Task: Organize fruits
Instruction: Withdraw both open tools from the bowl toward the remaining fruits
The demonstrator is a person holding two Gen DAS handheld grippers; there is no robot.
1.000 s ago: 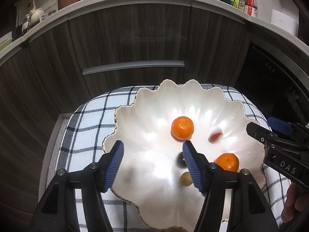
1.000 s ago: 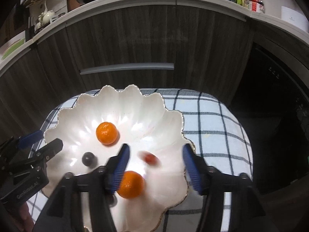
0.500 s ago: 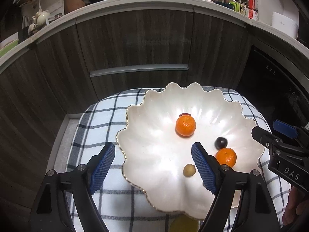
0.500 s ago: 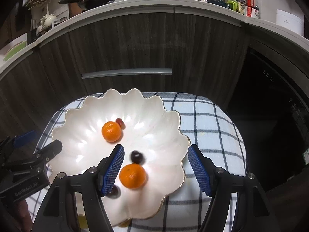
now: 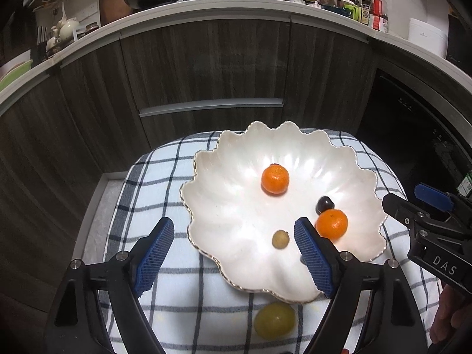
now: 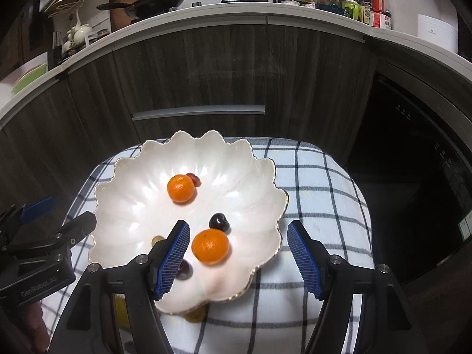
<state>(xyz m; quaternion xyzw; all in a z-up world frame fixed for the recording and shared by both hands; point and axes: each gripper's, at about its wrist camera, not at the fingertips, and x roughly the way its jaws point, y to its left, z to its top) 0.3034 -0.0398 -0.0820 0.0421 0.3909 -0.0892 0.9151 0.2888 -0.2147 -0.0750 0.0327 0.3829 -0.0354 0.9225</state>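
A white scalloped bowl [image 5: 236, 206] [image 6: 141, 206] sits on a checked cloth. In it lie two mandarins [image 5: 275, 179] [image 5: 331, 223] [image 6: 180, 188] [image 6: 210, 246], a dark cherry [image 5: 324, 204] [image 6: 219, 221], a small yellow-brown fruit [image 5: 280, 239] [image 6: 157, 239], a red fruit [image 6: 194, 179] behind the far mandarin and a dark fruit [image 6: 184, 269] by my right gripper's left finger. A yellow-green fruit [image 5: 274, 320] lies on the cloth in front of the bowl. My left gripper [image 5: 233, 261] is open and empty over the bowl's near left rim. My right gripper [image 6: 239, 259] is open and empty above the near mandarin.
The checked cloth [image 5: 165, 177] [image 6: 318, 194] covers a small round-cornered table. Dark wood cabinets [image 5: 206, 67] with a metal handle stand behind it, and a black oven [image 6: 413, 135] is at the right. Another small fruit [image 6: 195, 315] peeks from under the bowl's near rim.
Both grippers have drawn back and up from the bowl, so more cloth shows. The red fruit rolled behind the far mandarin and the cherry settled next to the near mandarin.
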